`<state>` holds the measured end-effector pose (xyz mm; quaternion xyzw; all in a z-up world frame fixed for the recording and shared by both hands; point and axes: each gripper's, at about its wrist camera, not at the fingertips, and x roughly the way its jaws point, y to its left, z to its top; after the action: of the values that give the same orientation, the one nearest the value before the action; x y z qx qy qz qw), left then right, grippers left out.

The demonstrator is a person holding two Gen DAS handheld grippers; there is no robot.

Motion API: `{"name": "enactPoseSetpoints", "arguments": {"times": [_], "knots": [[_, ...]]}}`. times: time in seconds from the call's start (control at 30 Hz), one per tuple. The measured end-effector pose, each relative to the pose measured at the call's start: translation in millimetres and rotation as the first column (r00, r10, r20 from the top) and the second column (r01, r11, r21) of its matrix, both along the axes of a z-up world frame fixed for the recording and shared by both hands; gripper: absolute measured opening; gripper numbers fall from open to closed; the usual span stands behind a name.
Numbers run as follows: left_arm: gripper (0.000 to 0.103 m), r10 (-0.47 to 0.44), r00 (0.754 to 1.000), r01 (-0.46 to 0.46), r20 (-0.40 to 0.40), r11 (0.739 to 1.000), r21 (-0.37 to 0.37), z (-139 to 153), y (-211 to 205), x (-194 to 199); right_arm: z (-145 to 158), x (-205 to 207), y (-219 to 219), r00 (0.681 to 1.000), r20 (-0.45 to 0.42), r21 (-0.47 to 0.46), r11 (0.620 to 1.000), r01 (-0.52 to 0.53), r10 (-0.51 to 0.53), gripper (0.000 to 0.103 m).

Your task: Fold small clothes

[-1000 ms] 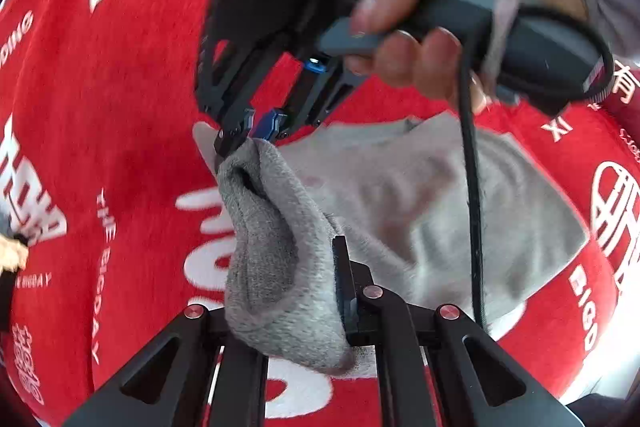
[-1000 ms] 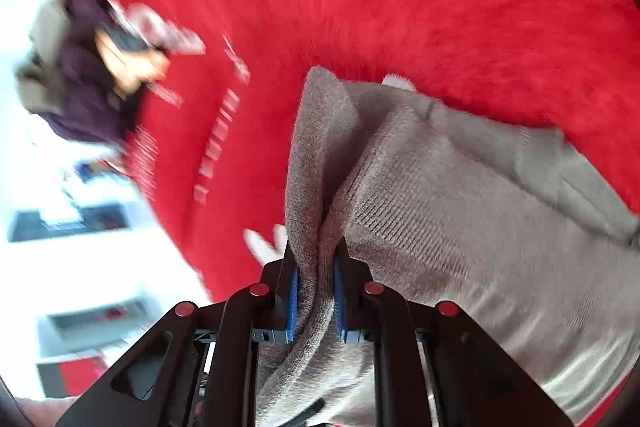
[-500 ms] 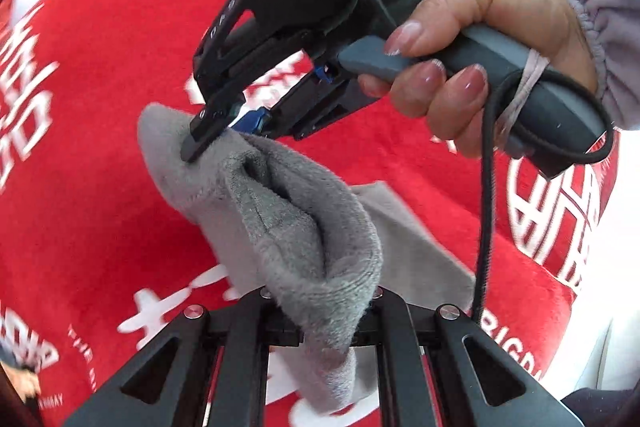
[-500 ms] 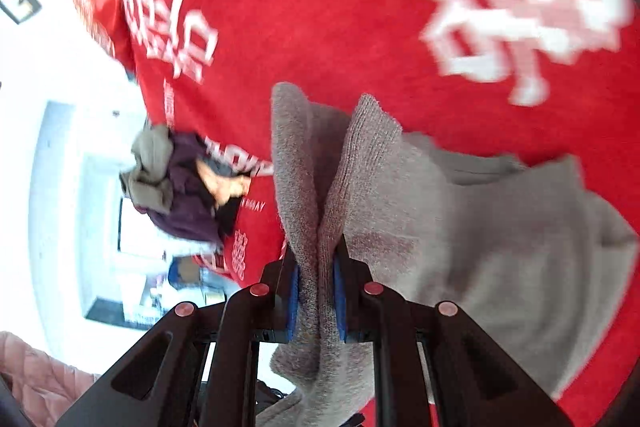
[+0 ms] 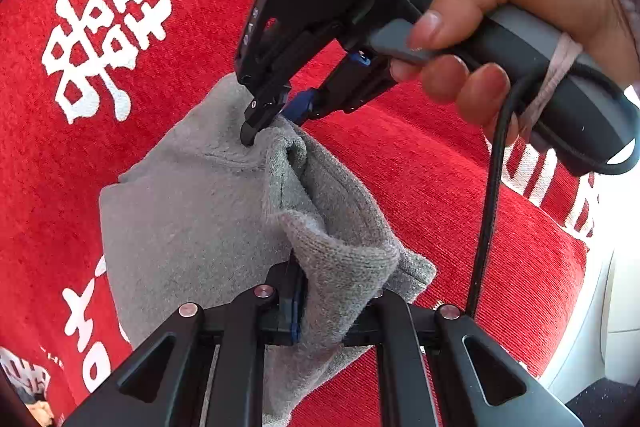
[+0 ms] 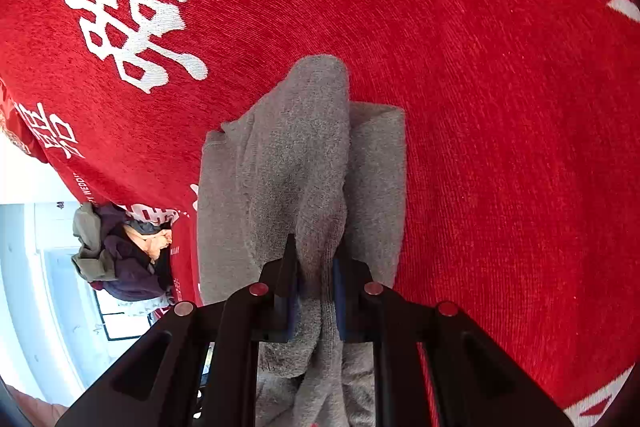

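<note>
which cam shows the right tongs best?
Left wrist view: the right tongs appear whole from outside, tips pinching the grey garment, with the hand on the handle. Right wrist view gives only their own fingers from behind, clamped on the cloth.

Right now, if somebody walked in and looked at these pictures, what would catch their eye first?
Probably the bright red cloth with big white characters, which fills the background of both views. On it, a grey knitted garment is pinched at two edges: the left tool grips it at the bottom of the left wrist view, though its jaws are opening, and the right tool, held in a hand, grips it higher up.
</note>
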<state>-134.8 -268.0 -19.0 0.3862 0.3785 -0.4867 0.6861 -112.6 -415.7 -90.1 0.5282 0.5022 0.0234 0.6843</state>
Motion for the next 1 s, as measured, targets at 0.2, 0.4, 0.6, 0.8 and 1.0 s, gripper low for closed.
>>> {"name": "enactPoseSetpoints", "arguments": {"times": [0.2,0.4,0.6,0.8,1.0], "knots": [[0.063,0.039,0.999,-0.039,0.004,0.999,-0.032,18.3,12.9,5.9,14.9,5.3,4.4,0.998,-0.055,-0.050,0.998,-0.026,0.023,0.028],[0.063,0.105,0.993,-0.108,-0.059,0.993,-0.053,51.6,39.8,23.7,42.7,-16.2,5.2,0.995,-0.100,-0.116,0.993,-0.023,0.012,0.058],[0.063,0.198,0.972,-0.204,-0.125,0.978,-0.043,64.1,79.6,64.0,79.3,-47.7,27.6,0.994,-0.095,-0.147,0.987,-0.066,0.053,0.059],[0.063,0.337,0.896,-0.348,-0.287,0.937,0.014,50.1,107.6,108.9,71.5,-60.2,64.3,0.983,-0.154,-0.137,0.983,-0.126,0.104,0.057],[0.063,0.472,0.753,-0.504,-0.459,0.862,0.059,16.0,116.6,146.6,65.1,-56.6,79.2,0.980,-0.156,-0.171,0.974,-0.148,0.122,0.008]]}}
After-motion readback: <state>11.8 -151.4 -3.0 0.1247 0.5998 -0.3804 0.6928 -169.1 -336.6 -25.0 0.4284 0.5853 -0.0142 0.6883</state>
